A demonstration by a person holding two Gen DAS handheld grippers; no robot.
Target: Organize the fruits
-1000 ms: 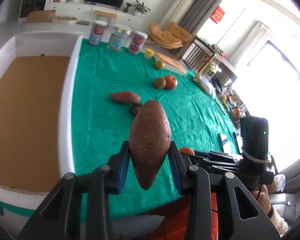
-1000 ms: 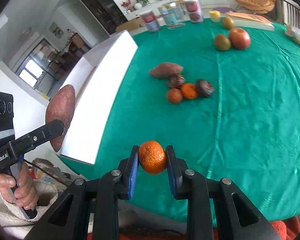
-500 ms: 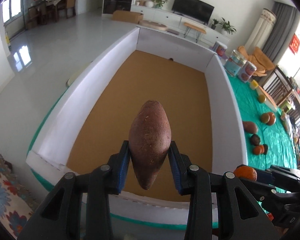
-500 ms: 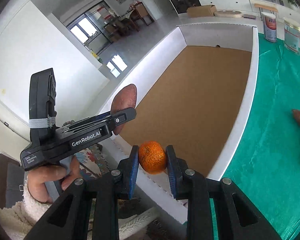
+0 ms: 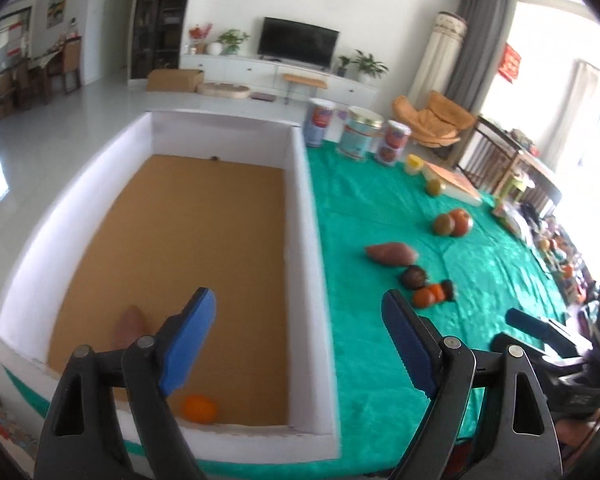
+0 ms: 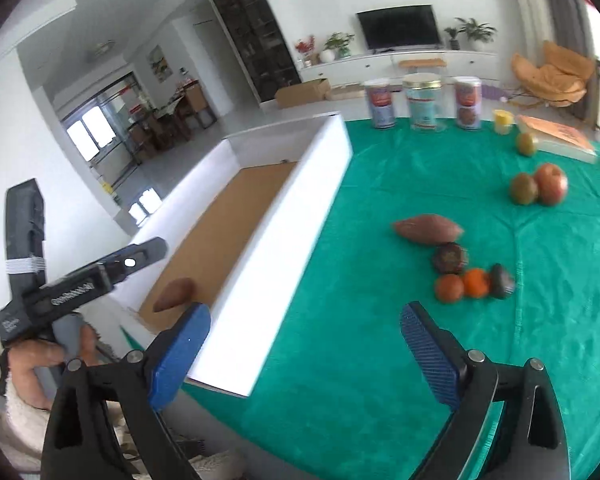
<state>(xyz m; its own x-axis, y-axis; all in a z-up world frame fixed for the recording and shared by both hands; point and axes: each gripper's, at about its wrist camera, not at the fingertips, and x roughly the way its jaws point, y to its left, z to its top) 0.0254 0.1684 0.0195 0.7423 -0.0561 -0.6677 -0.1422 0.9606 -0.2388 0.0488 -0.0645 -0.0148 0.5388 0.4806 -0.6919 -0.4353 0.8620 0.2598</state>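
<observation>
Your left tongs (image 5: 298, 340) stand wide with nothing between them; the jaws have just been opening. The sweet potato (image 5: 130, 326) lies inside the box (image 5: 300, 216), at its near end by the left wall. Just right of it, in the box's near corner, sits the orange (image 5: 199, 409). Your right tongs (image 6: 305, 350) are equally wide and bare, their jaws also just opened, hanging over the green surface (image 6: 380, 320) just beside the box's right wall.

So two pieces look delivered. Left to collect, all right of the box on the surface: a second sweet potato (image 6: 427, 229), then a cluster (image 6: 474, 278) of two dark fruits and two orange ones, then a green fruit and red apple pair (image 6: 539, 188) farther off, and one more green fruit (image 6: 526, 143) beyond.

Most of the box floor away from its near end is bare, so you have plenty of dropping room. Mind the tall white walls when you carry across. The open cloth between box and cluster gives you clear reach.
</observation>
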